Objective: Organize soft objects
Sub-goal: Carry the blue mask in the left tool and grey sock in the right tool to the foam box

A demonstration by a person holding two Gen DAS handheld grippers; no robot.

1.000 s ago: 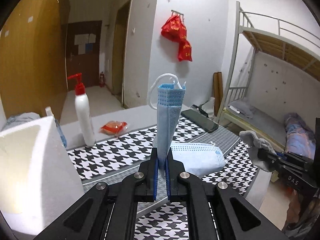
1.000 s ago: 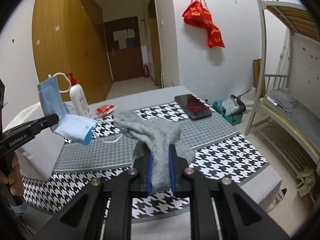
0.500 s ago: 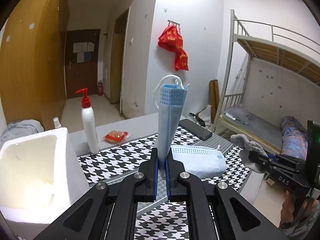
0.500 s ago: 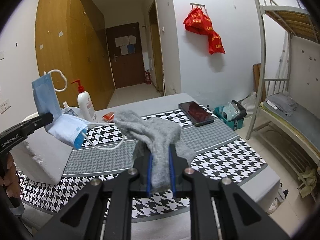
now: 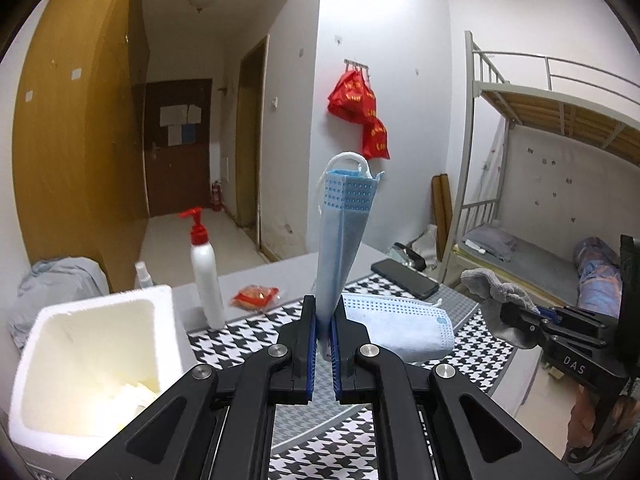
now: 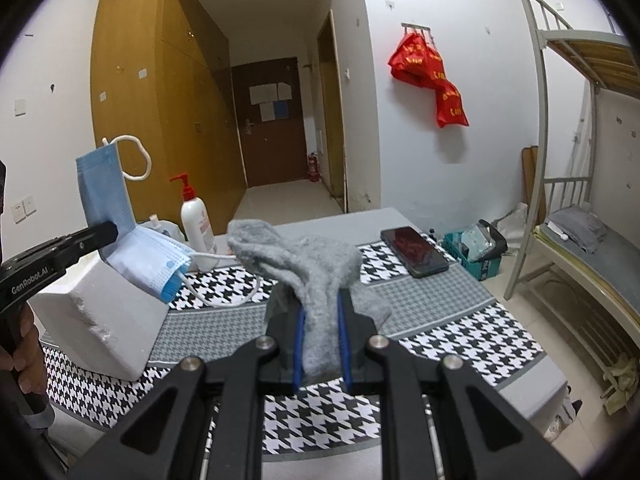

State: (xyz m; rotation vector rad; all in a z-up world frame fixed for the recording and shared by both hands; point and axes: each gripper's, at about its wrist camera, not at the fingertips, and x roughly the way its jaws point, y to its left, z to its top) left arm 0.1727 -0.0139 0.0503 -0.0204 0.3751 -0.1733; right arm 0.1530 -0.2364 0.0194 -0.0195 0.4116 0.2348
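While both fingers pinch mask point(image 5: 340, 240) and sock point(image 6: 316, 276), only left view shows foam box point(image 5: 96, 356) interior.

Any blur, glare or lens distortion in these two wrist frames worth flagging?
Left wrist view: sharp, but the foam box interior is washed out bright and the bunk bed frame bows from the fisheye. Right wrist view: the grey sock is crisp, with dark vignetted corners and a curved wardrobe.

Houndstooth table point(image 6: 460, 332), foam box point(image 6: 104, 328), phone point(image 6: 414, 251), bottle point(image 6: 196, 226)
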